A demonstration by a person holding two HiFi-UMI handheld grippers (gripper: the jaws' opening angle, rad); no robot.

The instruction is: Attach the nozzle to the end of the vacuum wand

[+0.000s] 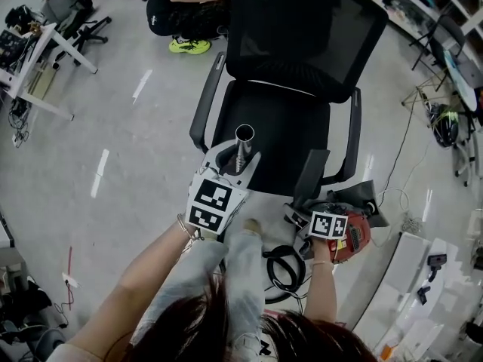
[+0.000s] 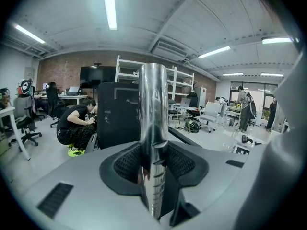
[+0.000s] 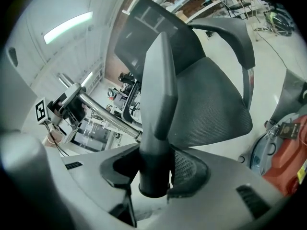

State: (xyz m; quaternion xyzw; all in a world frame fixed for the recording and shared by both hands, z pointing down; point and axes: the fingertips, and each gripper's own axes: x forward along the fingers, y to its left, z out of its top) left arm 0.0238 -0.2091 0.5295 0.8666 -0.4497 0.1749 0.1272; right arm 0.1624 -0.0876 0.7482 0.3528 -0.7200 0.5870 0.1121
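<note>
Bright, even light falls from long ceiling strips (image 2: pixel 110 6). The pale floor (image 1: pixel 143 142) carries white streaks of their glare, and the shiny wand (image 2: pixel 153 119) mirrors the room. All three views bend strongly towards dark, vignetted corners. The nearest foreground in both gripper views is soft.

The vacuum wand (image 1: pixel 244 137) is held in the left gripper (image 1: pixel 237 161) before the office chair (image 1: pixel 281 119), and the nozzle (image 1: pixel 313 173) is held in the right gripper (image 1: pixel 303 206) to its right, well apart.
</note>
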